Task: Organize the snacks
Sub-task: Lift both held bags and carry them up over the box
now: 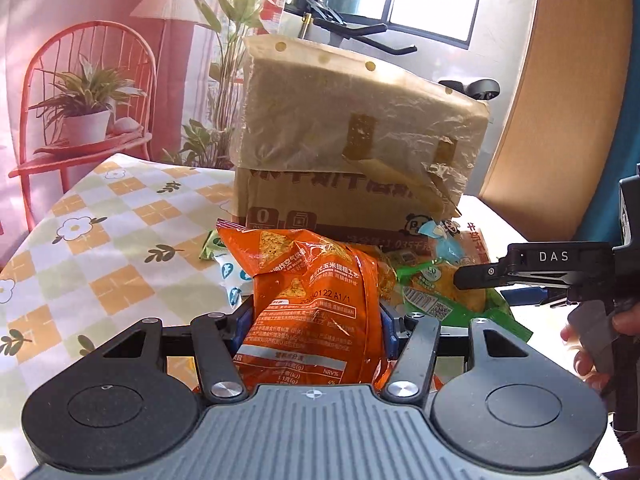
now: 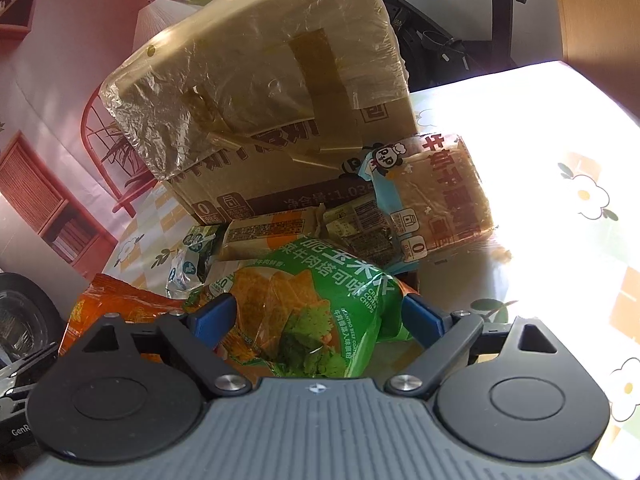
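The left gripper [image 1: 314, 320] was clamped on the orange chip bag [image 1: 312, 304], its 2 blue pads pressing the sides. The right gripper [image 2: 320, 316] stood apart around the green chip bag [image 2: 316, 308], its pads not visibly pressing it. Behind both sat the taped cardboard box [image 1: 352, 152] on the checked tablecloth [image 1: 120, 240].

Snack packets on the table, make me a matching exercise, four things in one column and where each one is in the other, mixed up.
Things:
1. orange chip bag
2. green corn chip bag
3. cardboard box
4. panda bread pack

Places:
A. behind the snack pile, flap raised
B. pinched between the left gripper's blue pads
C. leaning at the box's right, in the right wrist view
D. between the right gripper's wide-set pads

Pairs: 1-B, 2-D, 3-A, 4-C
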`<state>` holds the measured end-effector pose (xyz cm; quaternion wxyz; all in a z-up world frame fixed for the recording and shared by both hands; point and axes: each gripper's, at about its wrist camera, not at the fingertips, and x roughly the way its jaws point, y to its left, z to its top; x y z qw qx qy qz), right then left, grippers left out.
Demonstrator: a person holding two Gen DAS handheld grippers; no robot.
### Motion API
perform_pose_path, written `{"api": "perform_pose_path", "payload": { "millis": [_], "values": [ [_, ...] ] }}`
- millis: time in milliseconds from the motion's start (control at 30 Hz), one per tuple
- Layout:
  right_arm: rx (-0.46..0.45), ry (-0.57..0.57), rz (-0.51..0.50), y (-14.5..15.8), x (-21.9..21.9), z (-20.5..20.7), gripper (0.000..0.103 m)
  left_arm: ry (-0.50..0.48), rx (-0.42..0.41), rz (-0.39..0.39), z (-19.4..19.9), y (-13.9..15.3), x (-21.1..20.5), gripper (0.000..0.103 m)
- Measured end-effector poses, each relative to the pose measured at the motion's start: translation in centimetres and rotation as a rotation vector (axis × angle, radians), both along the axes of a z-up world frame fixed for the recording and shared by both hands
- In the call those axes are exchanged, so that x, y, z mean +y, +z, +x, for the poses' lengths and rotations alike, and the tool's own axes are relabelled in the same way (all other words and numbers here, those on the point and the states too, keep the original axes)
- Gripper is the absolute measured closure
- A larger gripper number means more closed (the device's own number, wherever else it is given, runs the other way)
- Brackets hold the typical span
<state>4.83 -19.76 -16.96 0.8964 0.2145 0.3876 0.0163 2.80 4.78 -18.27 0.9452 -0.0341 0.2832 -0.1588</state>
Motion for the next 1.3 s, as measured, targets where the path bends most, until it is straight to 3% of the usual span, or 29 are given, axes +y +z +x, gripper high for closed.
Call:
{"api": "perform_pose_path", "payload": {
  "millis": [233, 600, 767, 933, 1100, 1300],
  "values": [
    [0.036, -0.101, -0.036, 0.4, 0.9, 2.4, 0.01, 0.075, -0.062, -0.009, 0.4, 1.4, 0.7, 0.042],
    [0.018, 0.005, -0.166, -0.6, 3.8, 1.4, 0.01, 0.111, -0.039, -0.039, 0.1, 0.4, 1.7, 0.042],
    [-0.056, -0.066, -0.086, 0.1, 2.8, -1.8, 0.01, 0.106, -0.032, -0.05, -0.1, 0.1, 1.7, 0.042],
    [0.024, -0.1, 0.012, -0.6, 2.0, -2.9, 0.01, 0.097, -0.024, -0.052, 0.0, -0.2, 1.6, 0.042],
    [0.059, -0.074, 0.07, -1.6, 2.4, -2.2, 0.01, 0.084, -0.024, -0.044, -0.4, -0.4, 1.5, 0.042],
    [0.035, -0.084, 0.083, -1.9, 1.7, 0.6, 0.01, 0.08, -0.016, -0.041, -0.2, -0.4, 1.5, 0.042]
  ]
}}
